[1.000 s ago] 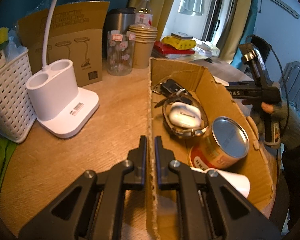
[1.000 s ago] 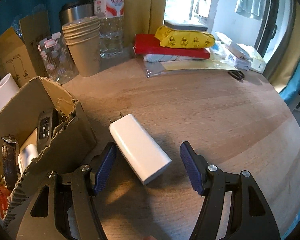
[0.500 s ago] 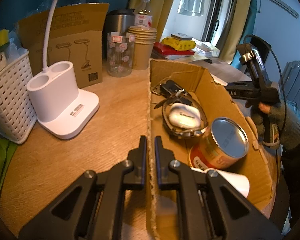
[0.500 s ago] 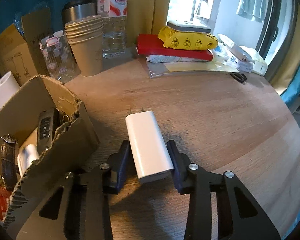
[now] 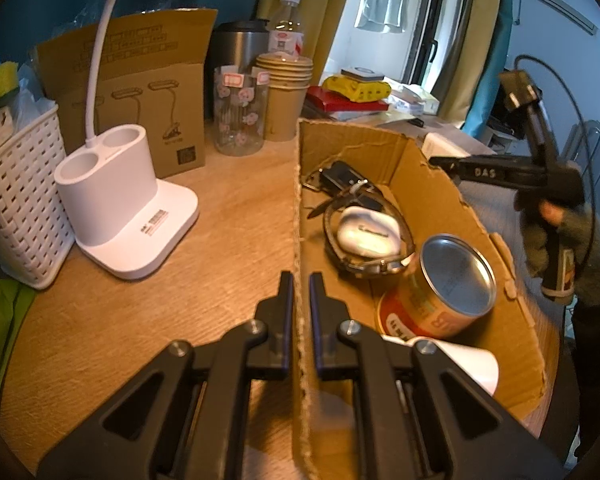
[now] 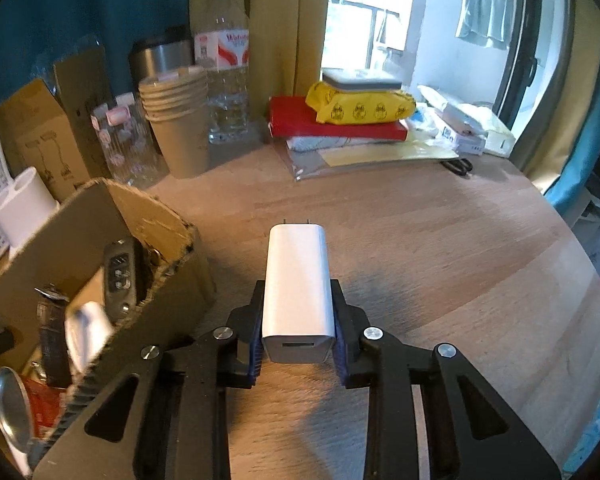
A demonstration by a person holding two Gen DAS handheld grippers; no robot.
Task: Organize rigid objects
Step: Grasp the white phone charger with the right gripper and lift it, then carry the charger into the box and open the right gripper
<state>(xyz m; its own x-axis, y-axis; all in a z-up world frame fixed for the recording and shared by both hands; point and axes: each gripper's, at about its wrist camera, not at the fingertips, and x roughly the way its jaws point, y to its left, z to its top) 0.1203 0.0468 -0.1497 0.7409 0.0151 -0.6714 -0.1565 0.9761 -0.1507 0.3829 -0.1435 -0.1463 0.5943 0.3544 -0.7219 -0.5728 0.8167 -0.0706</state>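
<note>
Two prongs of the charger (image 6: 298,280) point away from the closing right tool (image 6: 298,354), pads pressing it; left tool (image 5: 300,312) clamps the box wall (image 5: 299,216).

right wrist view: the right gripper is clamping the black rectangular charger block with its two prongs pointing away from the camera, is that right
Not quite: the rectangular plastic charger block is white, not black. The right wrist view shows the right gripper with its jaws closing and its blue pads against the block's sides, the two metal prongs pointing away from the camera.

Black angular left gripper (image 5: 300,296) and right gripper (image 6: 298,344) (silver screws, blue-padded fingers (image 6: 254,354)); grey-green knit glove (image 5: 560,240).
</note>
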